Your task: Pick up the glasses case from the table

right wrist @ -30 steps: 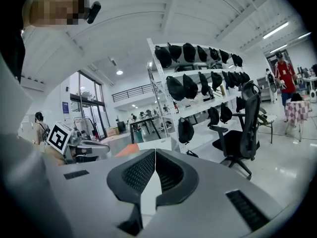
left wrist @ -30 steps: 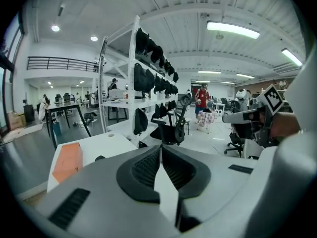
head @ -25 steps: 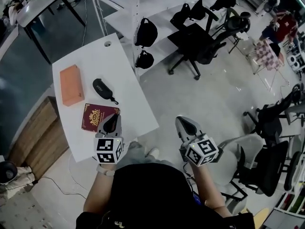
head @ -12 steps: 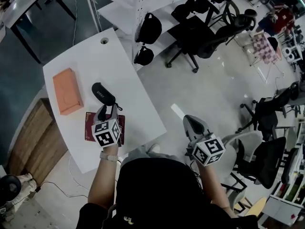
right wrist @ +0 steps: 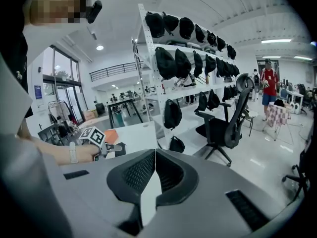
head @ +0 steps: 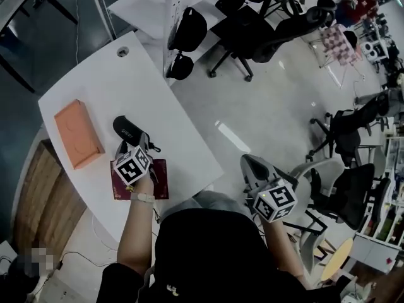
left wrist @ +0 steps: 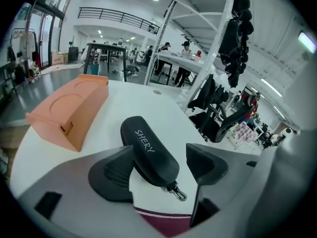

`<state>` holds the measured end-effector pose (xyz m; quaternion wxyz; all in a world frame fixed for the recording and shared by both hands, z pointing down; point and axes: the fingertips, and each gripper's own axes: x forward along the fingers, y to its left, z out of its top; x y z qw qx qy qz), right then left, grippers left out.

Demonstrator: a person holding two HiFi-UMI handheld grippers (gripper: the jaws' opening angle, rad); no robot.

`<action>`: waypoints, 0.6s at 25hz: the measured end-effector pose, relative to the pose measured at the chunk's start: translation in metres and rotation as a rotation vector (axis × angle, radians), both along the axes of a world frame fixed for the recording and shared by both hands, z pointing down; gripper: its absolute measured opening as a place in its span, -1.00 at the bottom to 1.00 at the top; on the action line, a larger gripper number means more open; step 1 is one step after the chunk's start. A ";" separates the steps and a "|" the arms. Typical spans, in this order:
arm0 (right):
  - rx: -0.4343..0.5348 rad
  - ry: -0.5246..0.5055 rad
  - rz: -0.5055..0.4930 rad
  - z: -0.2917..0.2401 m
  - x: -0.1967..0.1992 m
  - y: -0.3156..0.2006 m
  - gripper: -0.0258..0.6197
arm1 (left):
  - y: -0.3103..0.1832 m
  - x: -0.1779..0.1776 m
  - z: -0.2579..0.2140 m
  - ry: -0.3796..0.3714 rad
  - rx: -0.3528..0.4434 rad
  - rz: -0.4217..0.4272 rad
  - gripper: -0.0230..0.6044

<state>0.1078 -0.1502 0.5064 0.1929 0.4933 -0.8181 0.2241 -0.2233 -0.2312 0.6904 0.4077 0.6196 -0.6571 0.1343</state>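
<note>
The black glasses case (head: 128, 130) (left wrist: 148, 150) lies flat on the white table (head: 126, 87), its clip end pointing toward me. My left gripper (head: 134, 145) (left wrist: 158, 166) is low over the table with its jaws opening. The case's near end sits between the two pads, which stand apart from each other. A maroon booklet (head: 158, 183) (left wrist: 163, 221) lies under this gripper. Off the table's right edge, my right gripper (head: 252, 169) (right wrist: 154, 176) hangs over the floor, shut with nothing in it.
An orange box (head: 77, 133) (left wrist: 69, 108) lies left of the case. A white rack with black bags (head: 189, 27) stands past the table's far corner, with office chairs (head: 252, 24) beyond it. A wooden board (head: 38, 194) lies on the floor at the left.
My left gripper has moved forward over the booklet and down to the case, rolling as it went, and its jaws have opened. The right gripper drifted slightly, still shut.
</note>
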 end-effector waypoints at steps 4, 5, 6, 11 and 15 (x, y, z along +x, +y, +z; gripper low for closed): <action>-0.017 0.020 0.025 0.005 0.002 0.003 -0.83 | -0.011 -0.005 0.020 -0.020 -0.033 -0.025 0.16; -0.023 0.022 0.034 0.006 0.004 0.004 -0.83 | -0.012 -0.006 0.023 -0.027 -0.044 -0.031 0.17; -0.028 0.024 0.043 0.007 0.007 0.004 -0.83 | -0.013 -0.006 0.025 -0.035 -0.054 -0.037 0.17; -0.036 0.021 0.061 0.009 0.015 -0.001 -0.83 | -0.014 -0.004 0.032 -0.106 -0.082 -0.041 0.18; -0.033 0.017 0.054 0.005 0.020 -0.007 -0.83 | -0.015 -0.007 0.036 -0.091 -0.122 -0.073 0.20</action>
